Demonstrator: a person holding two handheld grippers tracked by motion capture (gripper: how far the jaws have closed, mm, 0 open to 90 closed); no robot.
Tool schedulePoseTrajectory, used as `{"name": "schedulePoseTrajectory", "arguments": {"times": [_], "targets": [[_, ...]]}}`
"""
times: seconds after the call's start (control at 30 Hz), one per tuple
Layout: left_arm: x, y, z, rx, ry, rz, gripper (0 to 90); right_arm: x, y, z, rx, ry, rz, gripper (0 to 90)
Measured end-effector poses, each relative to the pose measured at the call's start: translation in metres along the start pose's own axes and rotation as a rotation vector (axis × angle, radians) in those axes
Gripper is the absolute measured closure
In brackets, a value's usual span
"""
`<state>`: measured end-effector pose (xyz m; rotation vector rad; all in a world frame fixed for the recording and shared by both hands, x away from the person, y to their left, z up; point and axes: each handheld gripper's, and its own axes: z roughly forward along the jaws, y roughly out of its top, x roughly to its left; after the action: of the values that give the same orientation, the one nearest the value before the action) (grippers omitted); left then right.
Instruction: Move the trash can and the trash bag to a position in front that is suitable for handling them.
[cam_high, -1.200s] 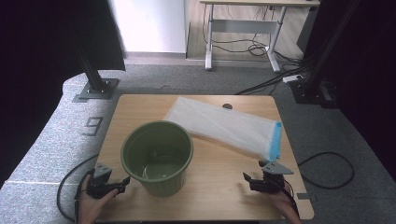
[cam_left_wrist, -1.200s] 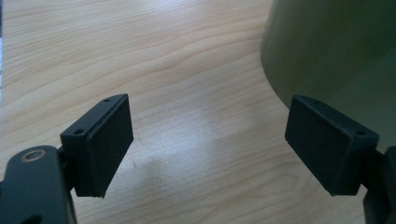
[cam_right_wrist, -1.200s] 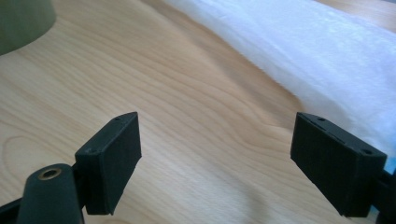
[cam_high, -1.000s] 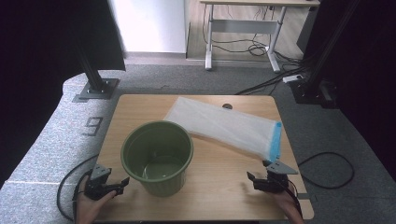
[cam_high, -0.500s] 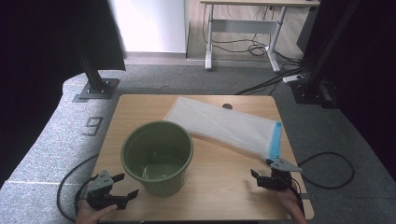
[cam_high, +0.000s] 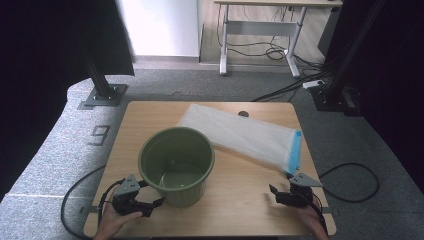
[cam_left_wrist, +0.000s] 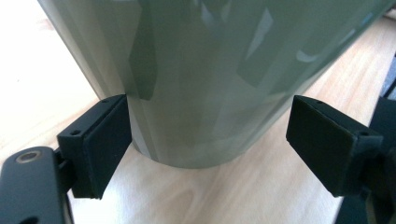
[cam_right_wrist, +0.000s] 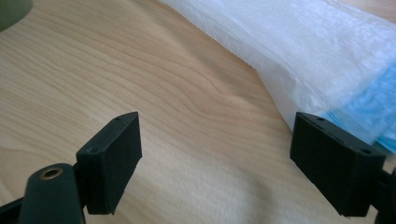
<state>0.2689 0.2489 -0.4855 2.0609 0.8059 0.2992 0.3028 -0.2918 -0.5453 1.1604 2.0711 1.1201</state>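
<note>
The middle of the tabletop (cam_high: 150, 117) toward its left edge is taken up by the green bucket (cam_high: 176, 165); its wall is flanked closely by the spread jaws of the left gripper (cam_high: 150, 200) near the front left corner, one pad just beside the wall; the back and right part is covered by a flat white bag (cam_high: 240, 135) reaching toward the right edge; bare wood is left along the front edge between bucket and right gripper (cam_high: 275, 192), whose parted jaws stand over clear wood; the back left corner is left open.
</note>
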Motion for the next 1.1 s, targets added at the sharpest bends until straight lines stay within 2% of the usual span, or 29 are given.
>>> {"name": "schedulePoseTrajectory", "arguments": {"times": [0.23, 0.27, 0.37, 0.5, 0.73, 0.9, 0.97, 1.1], "targets": [[0.002, 0.017, 0.022, 0.001, -0.006, 0.030, 14.1, 0.001, -0.010, -0.016, -0.003, -0.033, 0.021, 16.4], [0.002, 0.020, 0.025, 0.003, -0.008, 0.038, 14.2, 0.001, -0.013, -0.021, -0.003, -0.057, 0.030, 16.2], [0.002, 0.028, 0.035, 0.002, -0.016, 0.051, 14.3, 0.000, -0.016, -0.027, -0.005, -0.087, 0.057, 16.2], [0.001, 0.041, 0.050, 0.006, -0.015, 0.070, 14.4, -0.003, -0.019, -0.032, -0.013, -0.102, 0.084, 16.3], [-0.003, 0.058, 0.068, 0.022, 0.003, 0.080, 14.5, -0.001, -0.017, -0.030, -0.008, -0.084, 0.071, 16.3], [-0.005, 0.068, 0.081, 0.016, 0.002, 0.070, 14.5, 0.001, -0.015, -0.028, -0.010, -0.067, 0.057, 16.4], [-0.004, 0.071, 0.087, 0.010, -0.002, 0.049, 14.4, 0.001, -0.014, -0.026, -0.008, -0.061, 0.055, 16.4], [-0.004, 0.072, 0.091, 0.001, 0.000, 0.039, 14.4, 0.001, -0.014, -0.024, -0.003, -0.056, 0.051, 16.4]]}}
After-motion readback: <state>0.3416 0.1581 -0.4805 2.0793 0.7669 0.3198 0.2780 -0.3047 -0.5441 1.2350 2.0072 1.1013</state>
